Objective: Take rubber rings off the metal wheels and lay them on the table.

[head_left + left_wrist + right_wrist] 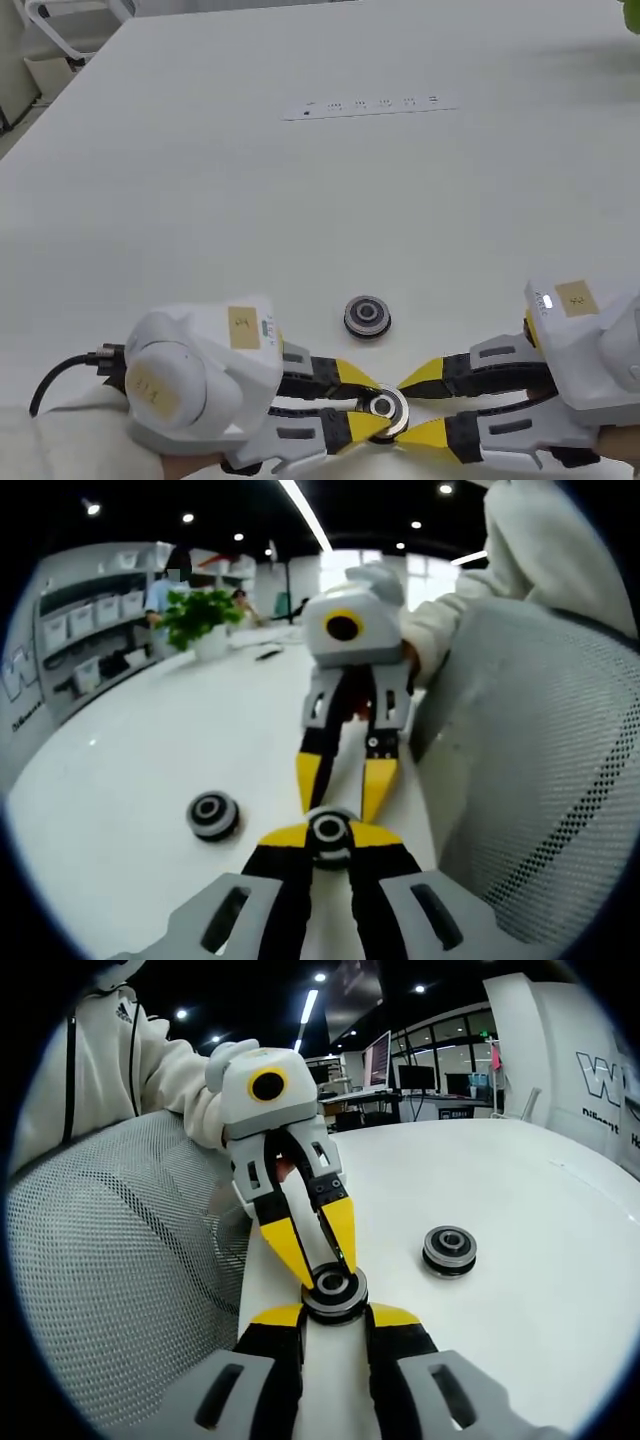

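Left gripper (362, 402) and right gripper (418, 404) both narrow, each pinching same metal wheel (383, 407), bottom centre of head view. Second wheel (367, 316) on table (200, 200), just above in frame, dark rubber ring on. Advice: one gripper steadies hub, other catches ring edge and peels slowly.

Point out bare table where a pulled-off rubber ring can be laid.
Widest free patch: white table between the loose black-and-silver metal wheel and the far printed strip. Also free right of that wheel. Crowded at the near edge, where left tool and right tool clamp the second wheel.
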